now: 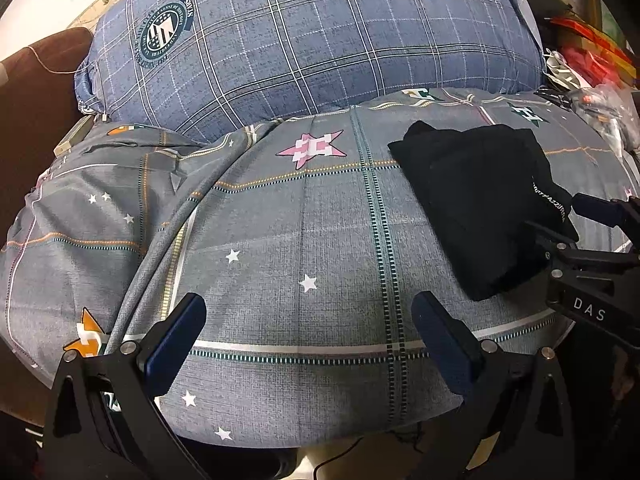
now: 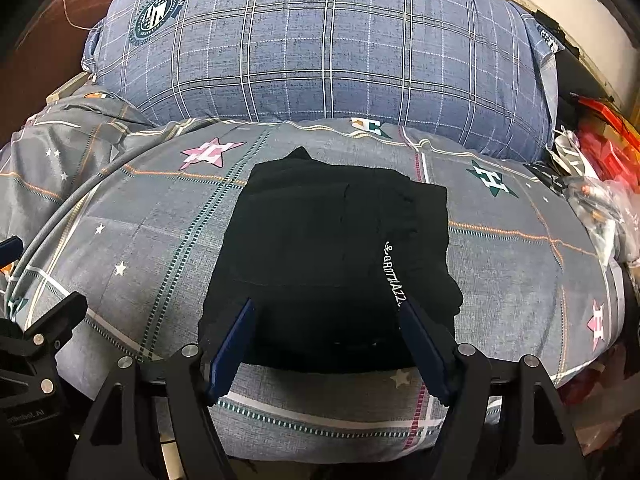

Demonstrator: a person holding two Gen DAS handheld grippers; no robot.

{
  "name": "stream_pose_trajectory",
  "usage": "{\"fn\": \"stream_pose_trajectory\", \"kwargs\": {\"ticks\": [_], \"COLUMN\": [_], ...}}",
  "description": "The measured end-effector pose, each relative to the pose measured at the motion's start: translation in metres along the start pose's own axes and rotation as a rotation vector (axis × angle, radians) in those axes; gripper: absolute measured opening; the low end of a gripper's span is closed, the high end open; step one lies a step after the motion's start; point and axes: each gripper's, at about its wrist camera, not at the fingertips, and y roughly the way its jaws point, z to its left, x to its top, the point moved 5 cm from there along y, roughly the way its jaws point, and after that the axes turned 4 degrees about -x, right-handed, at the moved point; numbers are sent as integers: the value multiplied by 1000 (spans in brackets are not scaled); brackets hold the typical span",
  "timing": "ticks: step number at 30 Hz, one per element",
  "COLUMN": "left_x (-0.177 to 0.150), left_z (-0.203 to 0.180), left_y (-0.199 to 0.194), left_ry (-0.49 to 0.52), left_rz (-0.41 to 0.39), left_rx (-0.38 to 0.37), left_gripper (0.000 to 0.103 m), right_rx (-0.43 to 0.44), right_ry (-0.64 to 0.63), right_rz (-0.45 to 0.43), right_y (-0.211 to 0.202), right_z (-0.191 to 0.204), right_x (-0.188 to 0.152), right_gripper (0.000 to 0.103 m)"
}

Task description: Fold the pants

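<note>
The black pants [image 2: 320,232] lie folded into a compact rectangle on the grey star-patterned bed cover [image 2: 140,240], with white lettering along their right side. My right gripper [image 2: 327,306] is open, its blue pads wide apart over the bundle's near edge, not pressing it. In the left wrist view the pants [image 1: 472,200] sit at the right, with the right gripper [image 1: 560,216] at their near right corner. My left gripper [image 1: 310,300] is open over bare bed cover [image 1: 300,220], left of the pants, with nothing between its fingers.
A large blue plaid pillow [image 2: 320,60] fills the back of the bed. Red packages and plastic bags [image 2: 600,168] crowd the right edge. A brown cushion [image 1: 36,92] stands at the far left. A raised grey ridge of cover [image 1: 172,240] runs diagonally at the left.
</note>
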Motion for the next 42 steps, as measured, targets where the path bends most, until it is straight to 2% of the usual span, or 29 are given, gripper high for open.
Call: {"fn": "stream_pose_trajectory", "kwargs": {"ticks": [42], "left_x": [-3], "left_z": [2], "left_y": [12], "left_ry": [-5], "left_rz": [44], "left_rx": [-7], "left_gripper": [103], "right_rx": [18], "right_ry": [-13], "right_rz": [35], "right_y": [14], "right_z": [10], "right_x": [-5], "right_gripper": [76]}}
